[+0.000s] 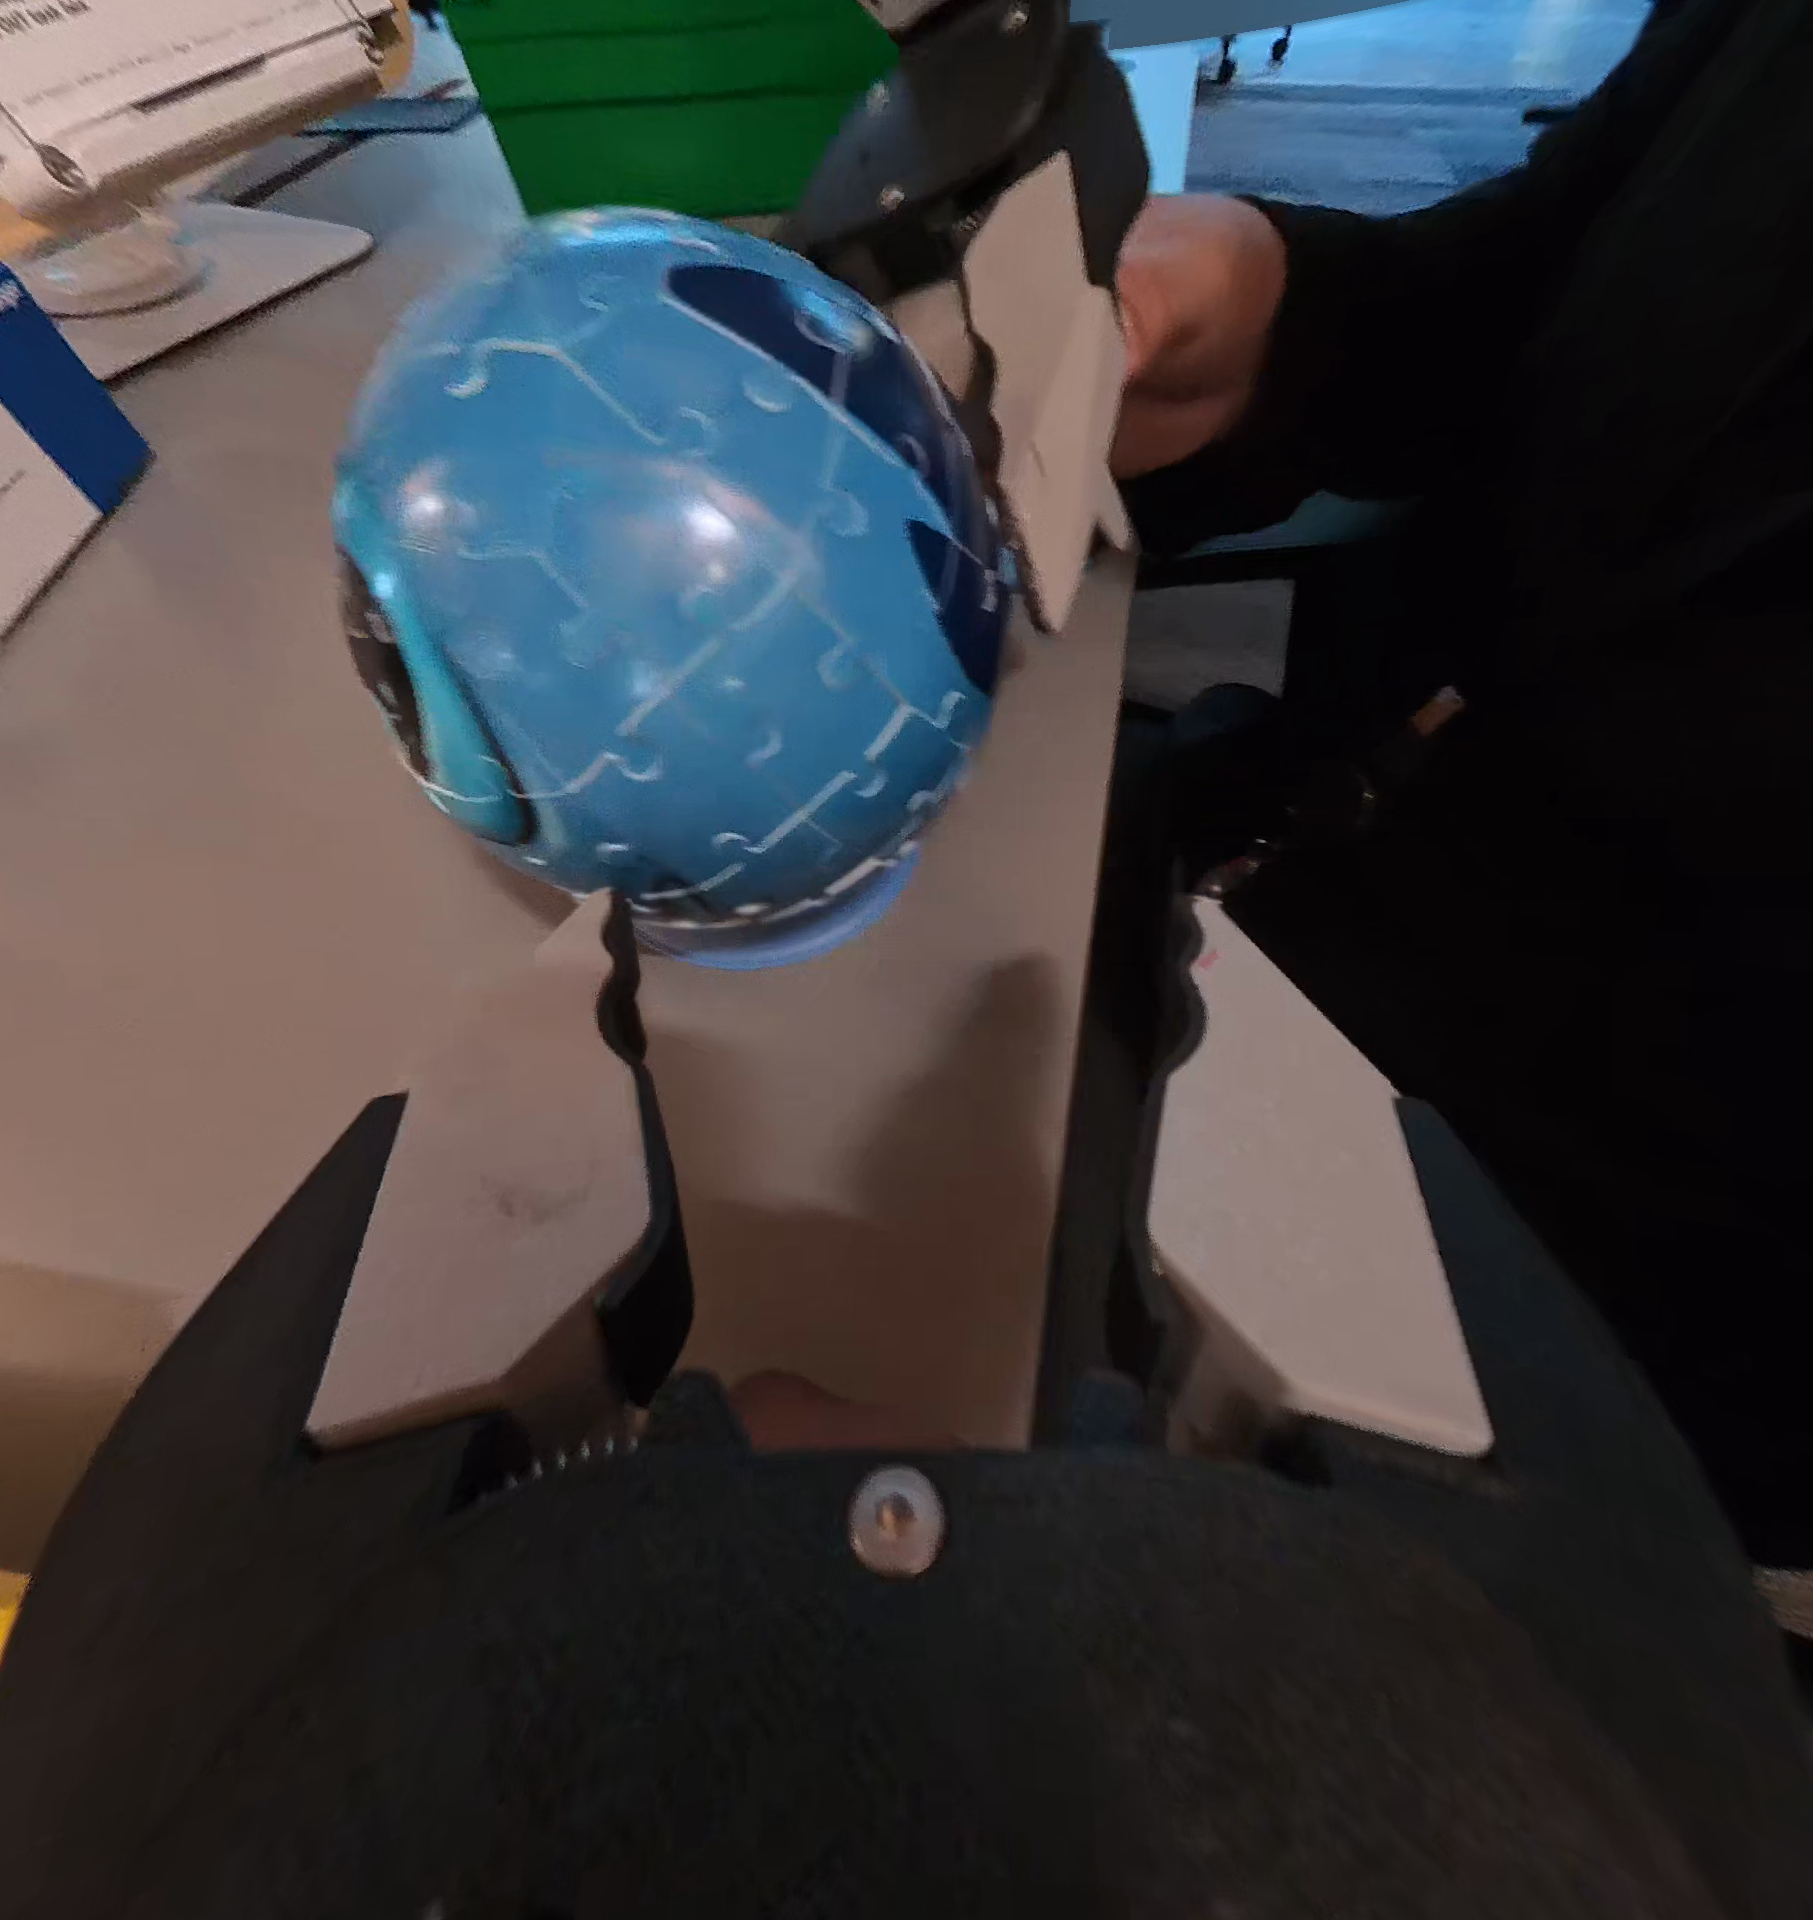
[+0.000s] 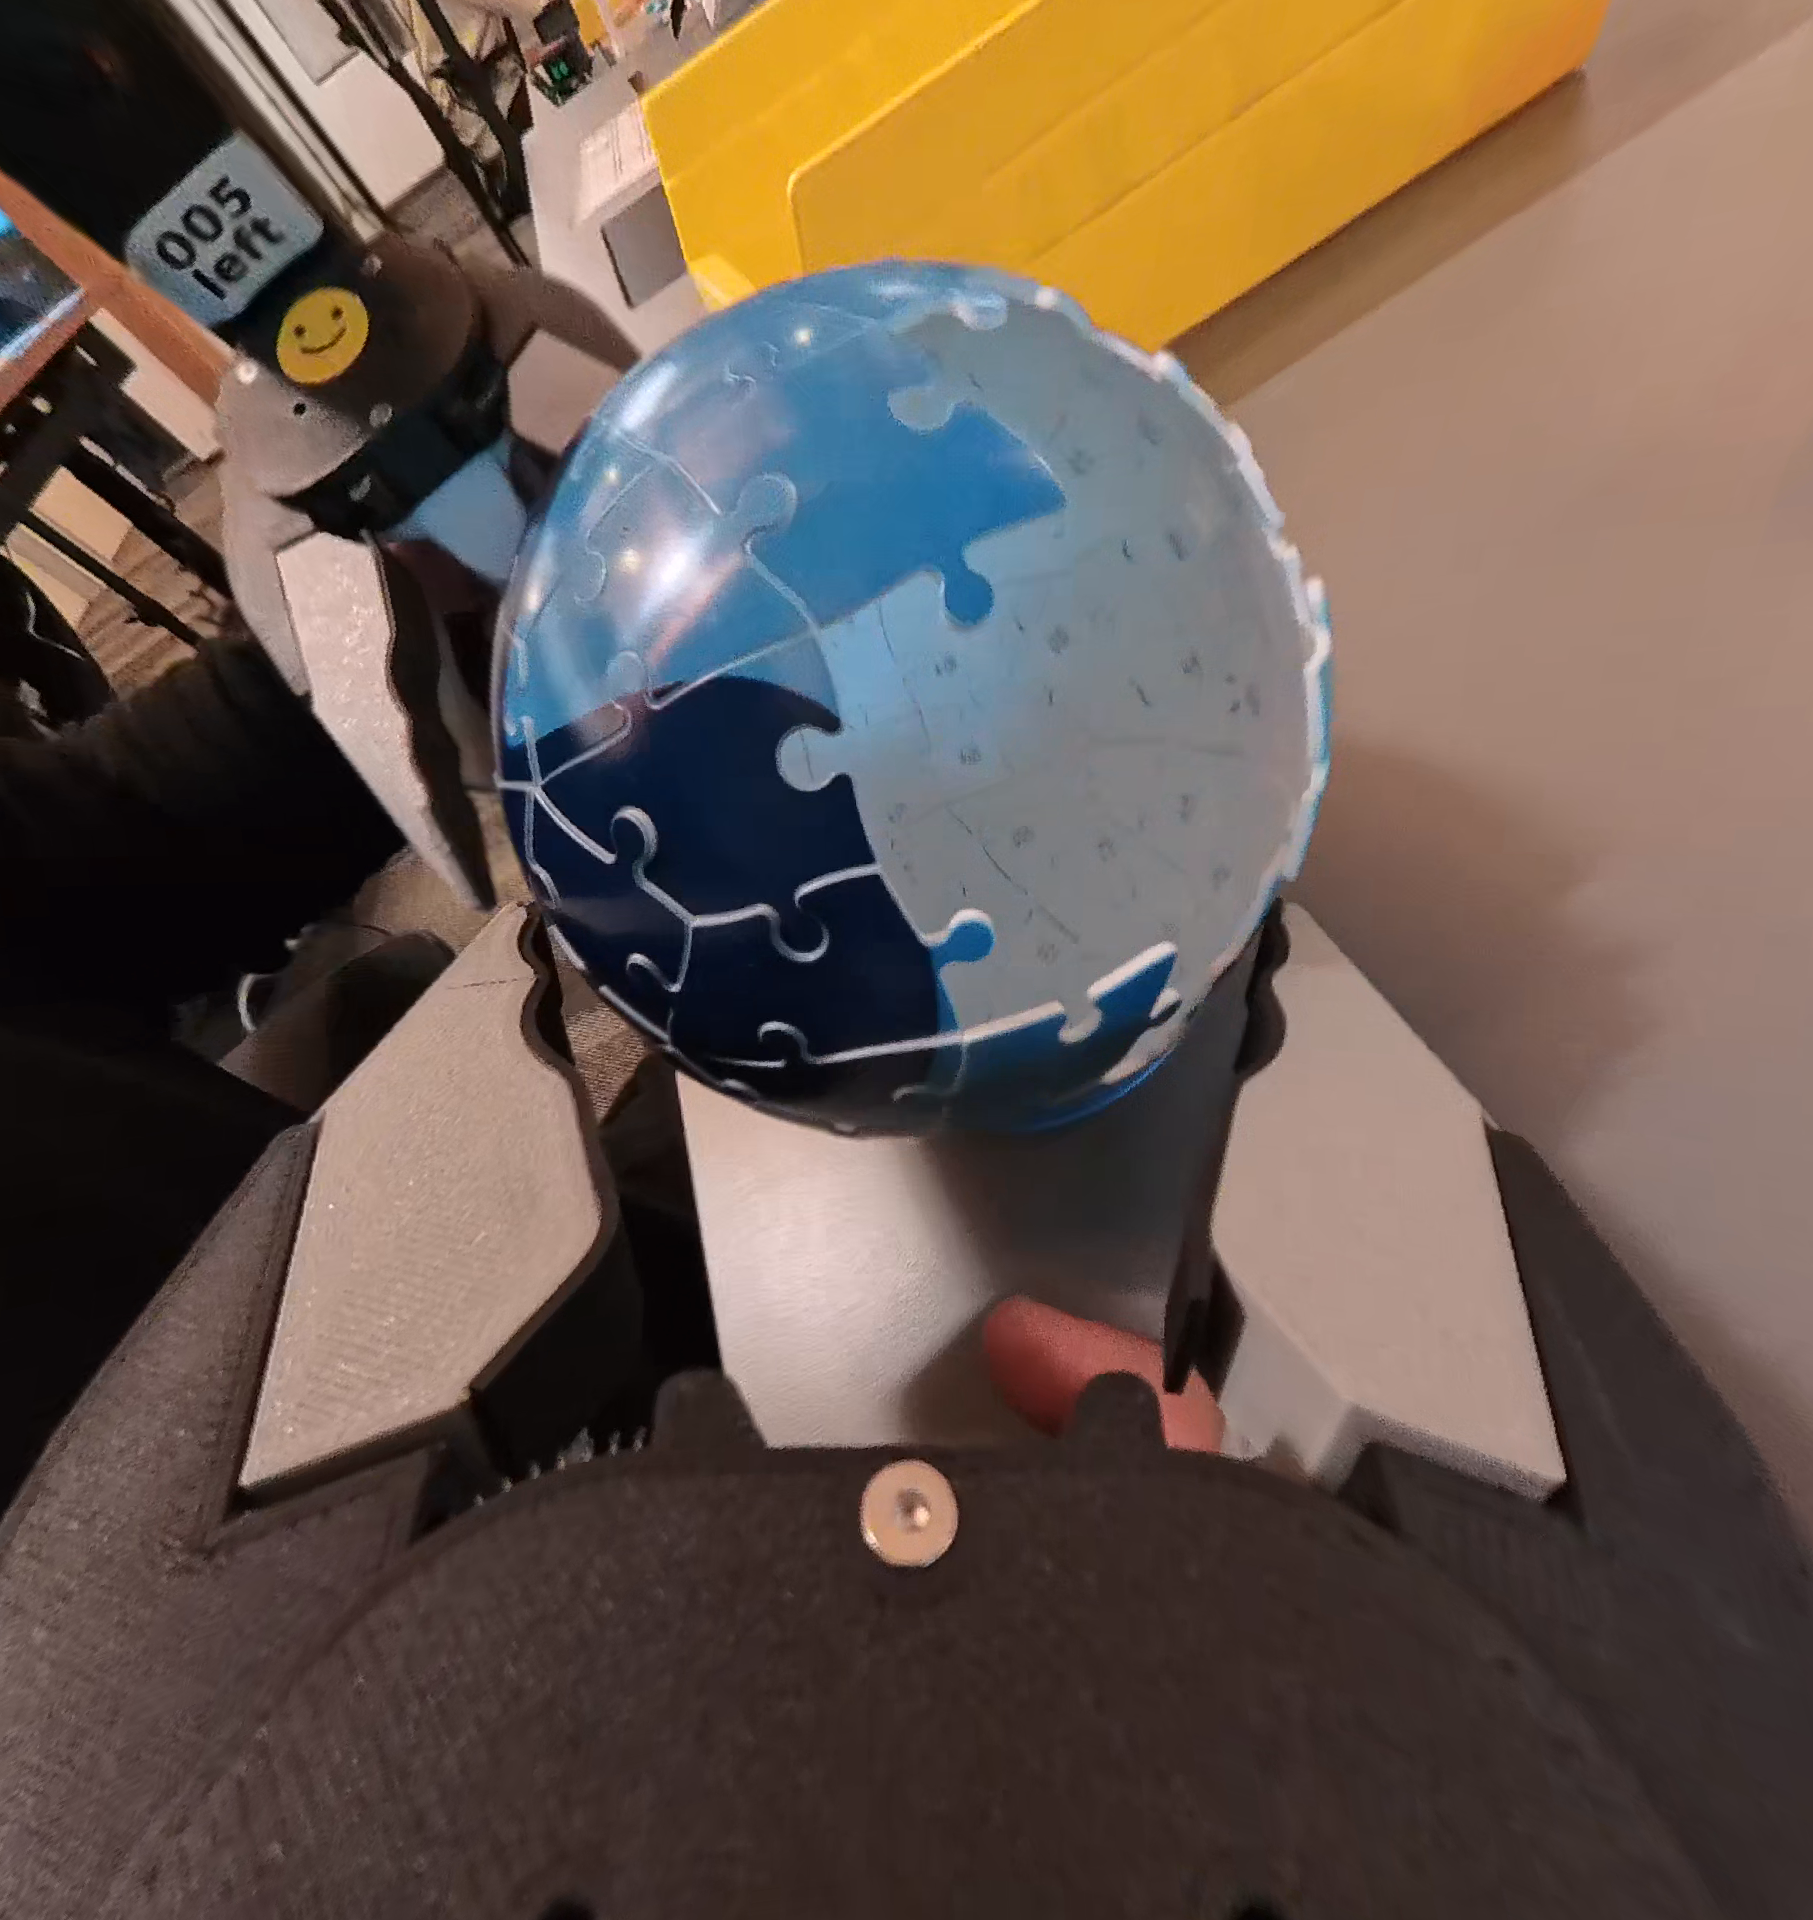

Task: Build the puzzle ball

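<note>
Grey table (image 1: 206, 935), white-blue box (image 1: 19, 468), green bin (image 1: 663, 94)

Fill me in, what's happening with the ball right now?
A person holds a claw in each hand, and both meet at the blue puzzle ball above the grey table. The right claw cradles the ball from below, its fingers spread around the base. The left claw touches the ball's bottom edge with one finger. The ball is unfinished: a gap shows the pale inside of the far pieces.

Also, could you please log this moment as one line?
ball: unfinished, gap showing | right gripper: shut on ball | left gripper: open, beside ball
</note>
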Available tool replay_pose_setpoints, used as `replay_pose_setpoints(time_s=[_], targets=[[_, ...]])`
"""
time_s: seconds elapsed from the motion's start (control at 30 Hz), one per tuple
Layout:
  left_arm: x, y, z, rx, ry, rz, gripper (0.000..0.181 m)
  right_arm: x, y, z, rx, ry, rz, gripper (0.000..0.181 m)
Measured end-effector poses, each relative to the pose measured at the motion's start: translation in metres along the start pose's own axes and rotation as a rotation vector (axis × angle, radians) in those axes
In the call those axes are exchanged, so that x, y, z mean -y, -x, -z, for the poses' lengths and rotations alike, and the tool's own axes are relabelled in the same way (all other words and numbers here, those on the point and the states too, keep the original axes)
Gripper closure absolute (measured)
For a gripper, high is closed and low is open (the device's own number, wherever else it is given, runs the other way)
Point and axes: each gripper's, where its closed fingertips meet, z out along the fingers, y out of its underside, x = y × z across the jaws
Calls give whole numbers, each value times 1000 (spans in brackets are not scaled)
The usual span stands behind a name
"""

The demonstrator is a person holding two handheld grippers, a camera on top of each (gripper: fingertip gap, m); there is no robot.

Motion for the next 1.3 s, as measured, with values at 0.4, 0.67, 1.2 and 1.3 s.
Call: replay_pose_setpoints(time_s=[0.4,0.67,1.2,1.3], targets=[[37,49,5,19,-83,234,74,-14,12,17,23,9,-121,44],[19,45,-21,-130,73,169,76,-5,3,-5,14,-41,-155,47],[4,25,-6,268,-10,-8,78,17,2,-7,96,38,210,37],[11,23,5,198,-79,65,79,10,8,5,101,53,128,38]])
